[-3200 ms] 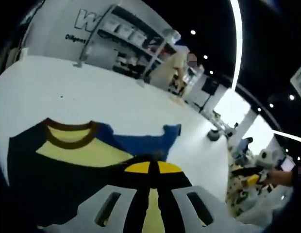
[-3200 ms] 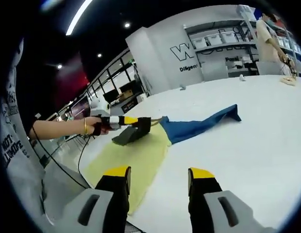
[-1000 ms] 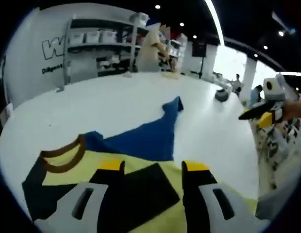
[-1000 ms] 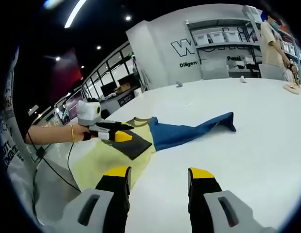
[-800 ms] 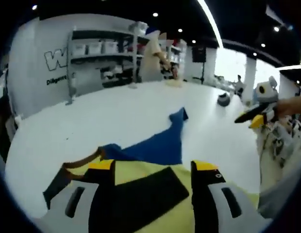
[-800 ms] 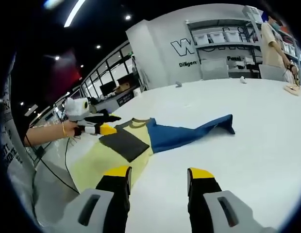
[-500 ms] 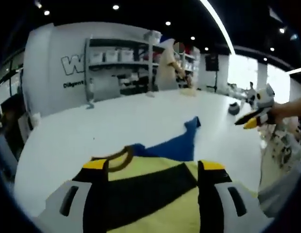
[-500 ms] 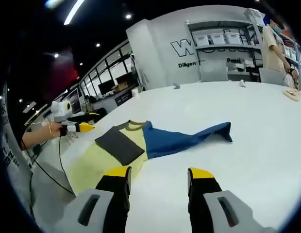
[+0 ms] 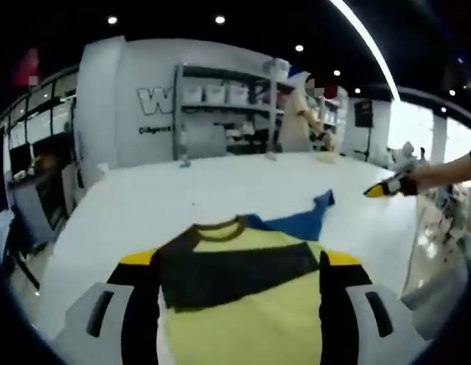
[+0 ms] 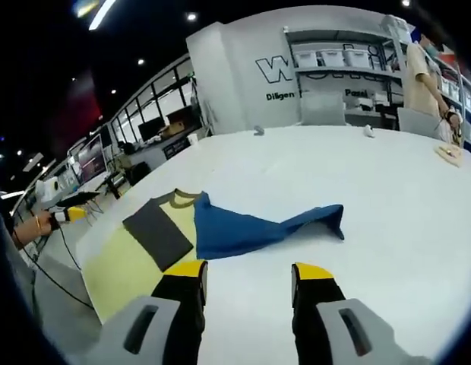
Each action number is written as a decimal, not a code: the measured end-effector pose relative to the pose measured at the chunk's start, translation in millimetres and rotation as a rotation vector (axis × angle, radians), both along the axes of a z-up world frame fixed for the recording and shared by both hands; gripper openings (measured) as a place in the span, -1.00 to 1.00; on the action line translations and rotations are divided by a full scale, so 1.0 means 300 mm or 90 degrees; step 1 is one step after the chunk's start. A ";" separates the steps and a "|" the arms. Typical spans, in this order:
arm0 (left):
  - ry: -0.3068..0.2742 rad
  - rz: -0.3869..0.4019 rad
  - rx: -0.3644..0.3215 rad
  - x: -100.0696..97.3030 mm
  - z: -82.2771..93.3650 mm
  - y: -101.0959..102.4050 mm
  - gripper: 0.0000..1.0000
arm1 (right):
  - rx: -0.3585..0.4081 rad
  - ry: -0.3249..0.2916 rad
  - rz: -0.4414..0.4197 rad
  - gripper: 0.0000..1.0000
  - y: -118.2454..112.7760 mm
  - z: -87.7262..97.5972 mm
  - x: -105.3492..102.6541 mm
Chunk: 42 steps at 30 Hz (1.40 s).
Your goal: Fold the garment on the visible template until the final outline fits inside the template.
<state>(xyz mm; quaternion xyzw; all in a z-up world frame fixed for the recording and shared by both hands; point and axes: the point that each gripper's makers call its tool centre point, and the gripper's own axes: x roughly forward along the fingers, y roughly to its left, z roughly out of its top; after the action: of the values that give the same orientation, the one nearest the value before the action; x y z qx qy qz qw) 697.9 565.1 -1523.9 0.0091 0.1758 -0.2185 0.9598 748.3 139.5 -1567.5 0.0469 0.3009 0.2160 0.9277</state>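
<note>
Shirt [image 10: 182, 228] lies flat on the white table [image 10: 357, 175], one blue sleeve [image 10: 281, 224] trailing out unfolded, so I judge folding barely begun, while my left gripper [image 9: 239, 262] and right gripper [image 10: 243, 270] hover spread, holding nothing.

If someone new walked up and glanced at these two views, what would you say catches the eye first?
Probably the garment, a yellow shirt with a dark band and brown collar, lying on the white table with its blue sleeve stretched out to one side. Next, the yellow-tipped jaws of the left gripper and right gripper, both open and holding nothing. A person stands at the shelves behind.
</note>
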 end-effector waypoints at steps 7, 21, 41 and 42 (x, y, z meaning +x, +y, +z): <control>-0.007 -0.015 0.070 -0.106 0.064 0.026 0.65 | -0.030 0.005 0.019 -0.22 0.001 -0.027 0.073; 0.015 -0.038 0.121 -0.173 0.038 0.127 0.71 | -0.106 0.038 -0.049 -0.34 -0.122 -0.110 0.294; 0.068 0.026 0.120 -0.181 -0.004 0.198 0.62 | -0.153 0.137 -0.095 -0.59 -0.286 -0.335 0.423; 0.066 0.023 0.119 -0.179 -0.002 0.191 0.64 | -0.157 0.139 -0.092 -0.59 -0.288 -0.340 0.424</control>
<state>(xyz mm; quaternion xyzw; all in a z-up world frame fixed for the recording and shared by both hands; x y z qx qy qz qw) 644.2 622.5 -1524.5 0.0841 0.2450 -0.1838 0.9482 875.5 53.0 -1669.6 -0.0223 0.4199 0.1043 0.9013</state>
